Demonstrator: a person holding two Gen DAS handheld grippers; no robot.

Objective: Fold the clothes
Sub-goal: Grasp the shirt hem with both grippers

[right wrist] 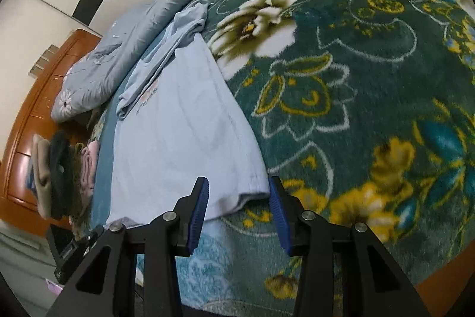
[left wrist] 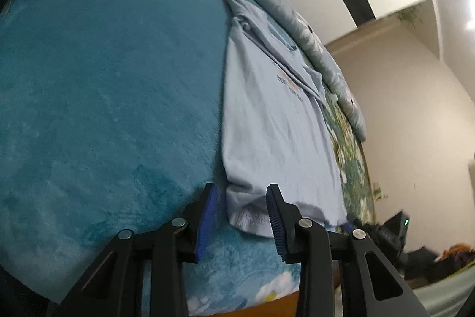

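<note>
- Light blue T-shirt [left wrist: 267, 121] lies flat on the bed, hem nearest the grippers, collar end bunched at 12 o'clock; teal blanket [left wrist: 104, 79] at its 9, floral blanket [right wrist: 356, 64] at its 3.
- Left gripper [left wrist: 242, 225]: jaws part open, straddling hem corner, pads not pressing.
- Right gripper [right wrist: 239, 213]: part open, other hem corner between jaws, no grip.
- Grey quilt [right wrist: 124, 49] beyond shirt.

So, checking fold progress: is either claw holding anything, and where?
Nothing held. Both claws, left and right, are open over the light blue T-shirt's hem corners.
</note>
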